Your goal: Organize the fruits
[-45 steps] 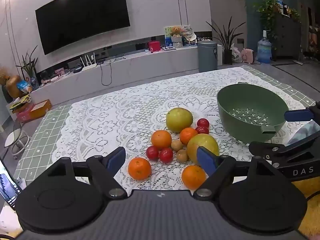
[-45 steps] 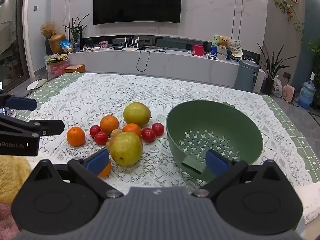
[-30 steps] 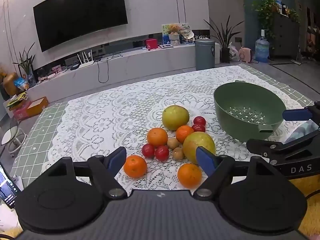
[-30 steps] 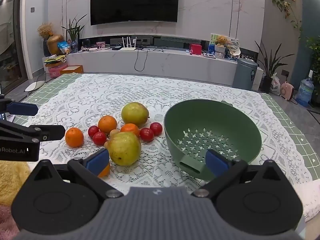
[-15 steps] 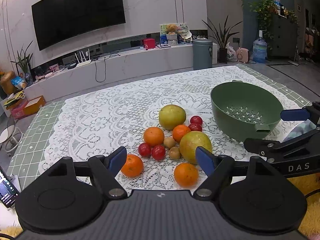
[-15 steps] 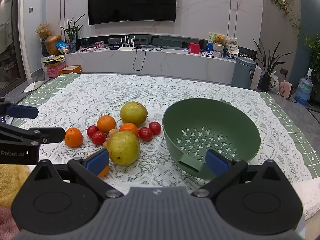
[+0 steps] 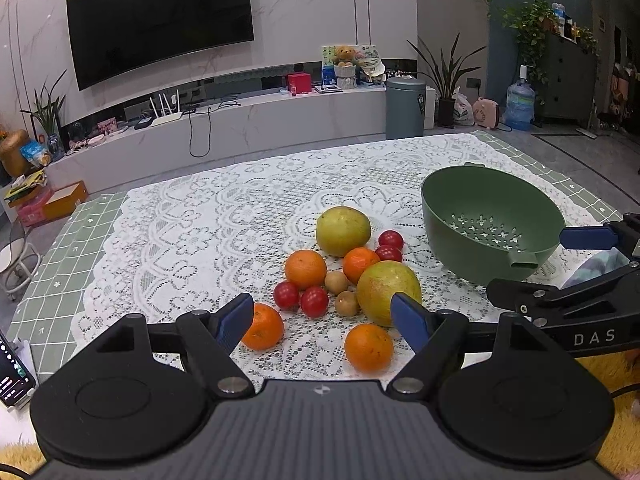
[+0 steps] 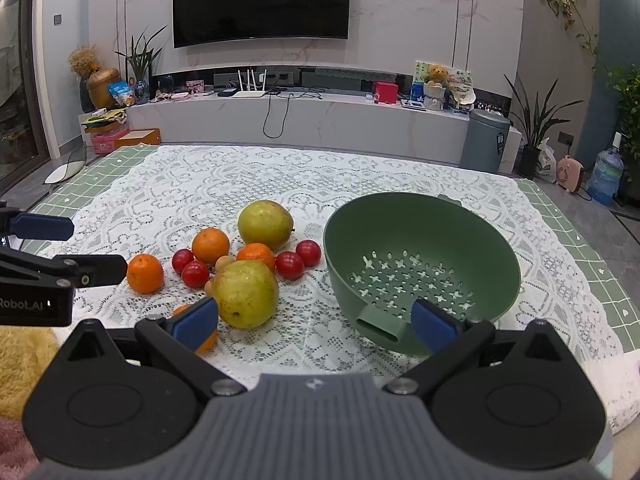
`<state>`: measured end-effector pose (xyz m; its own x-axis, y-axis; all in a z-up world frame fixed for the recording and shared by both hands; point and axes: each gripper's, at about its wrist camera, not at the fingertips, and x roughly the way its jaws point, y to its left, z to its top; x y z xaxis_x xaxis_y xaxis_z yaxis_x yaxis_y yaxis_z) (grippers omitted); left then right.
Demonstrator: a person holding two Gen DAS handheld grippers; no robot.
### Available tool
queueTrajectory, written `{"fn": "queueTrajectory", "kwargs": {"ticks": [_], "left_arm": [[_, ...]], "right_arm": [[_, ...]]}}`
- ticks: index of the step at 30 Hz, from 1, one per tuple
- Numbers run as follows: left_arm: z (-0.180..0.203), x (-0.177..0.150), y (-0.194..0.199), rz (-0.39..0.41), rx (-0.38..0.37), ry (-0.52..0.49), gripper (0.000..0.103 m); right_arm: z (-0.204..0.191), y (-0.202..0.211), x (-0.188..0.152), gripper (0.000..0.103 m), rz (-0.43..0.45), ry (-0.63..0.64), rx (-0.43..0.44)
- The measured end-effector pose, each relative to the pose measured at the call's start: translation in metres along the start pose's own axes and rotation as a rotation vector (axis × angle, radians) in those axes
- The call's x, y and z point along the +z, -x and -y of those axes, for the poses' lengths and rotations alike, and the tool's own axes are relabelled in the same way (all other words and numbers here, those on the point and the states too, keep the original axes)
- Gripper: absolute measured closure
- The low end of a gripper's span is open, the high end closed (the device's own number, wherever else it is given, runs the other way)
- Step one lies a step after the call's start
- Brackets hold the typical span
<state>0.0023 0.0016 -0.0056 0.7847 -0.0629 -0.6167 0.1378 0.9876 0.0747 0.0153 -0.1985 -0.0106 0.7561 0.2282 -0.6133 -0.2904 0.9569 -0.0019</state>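
Observation:
A cluster of fruit lies on the lace tablecloth (image 7: 200,220): two large yellow-green fruits (image 7: 343,230) (image 8: 245,299), several oranges (image 7: 305,268), red cherry tomatoes (image 7: 314,301) and small brown fruits (image 7: 346,303). A green colander bowl (image 7: 488,220) (image 8: 424,264) stands empty to the right of them. My left gripper (image 7: 322,322) is open and empty, just short of the nearest oranges (image 7: 368,347). My right gripper (image 8: 314,320) is open and empty, between the near yellow-green fruit and the bowl's spout.
The table's near edge runs just below both grippers. A phone (image 7: 12,376) lies at the table's left edge. A yellow fluffy cloth (image 8: 20,364) sits at the near side. A TV wall and low console stand far behind.
Both grippers have drawn slightly closer to the table and tilted a little; the fruit and bowl sit lower in view. Nothing on the table has moved.

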Motion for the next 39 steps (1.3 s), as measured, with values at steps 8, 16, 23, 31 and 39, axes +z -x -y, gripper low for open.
{"fn": "queueTrajectory", "kwargs": {"ticks": [8,16,23,31,39], "left_arm": [[0.0003,0.0004,-0.0002,-0.002,-0.002,0.001,0.012],[0.0012,0.0001,-0.0001,-0.004,-0.002,0.001,0.012],[0.0008,0.0002,-0.0002,-0.004,-0.002,0.001,0.012],[0.0017,-0.0018,-0.0008,-0.008,-0.003,0.006,0.012],[-0.0004,-0.0021,-0.0013,-0.014,-0.004,0.009,0.012]], "right_arm": [[-0.0002,-0.0003,-0.0002,0.004,-0.002,-0.005,0.001],[0.0006,-0.0015,0.0002,0.004,-0.009,-0.015,0.002],[0.0005,-0.0019,0.0004,0.004,-0.009,-0.017,0.002],[0.0010,-0.0021,0.0003,0.004,-0.010,-0.018,0.002],[0.0011,-0.0020,0.0003,0.004,-0.010,-0.018,0.003]]}}
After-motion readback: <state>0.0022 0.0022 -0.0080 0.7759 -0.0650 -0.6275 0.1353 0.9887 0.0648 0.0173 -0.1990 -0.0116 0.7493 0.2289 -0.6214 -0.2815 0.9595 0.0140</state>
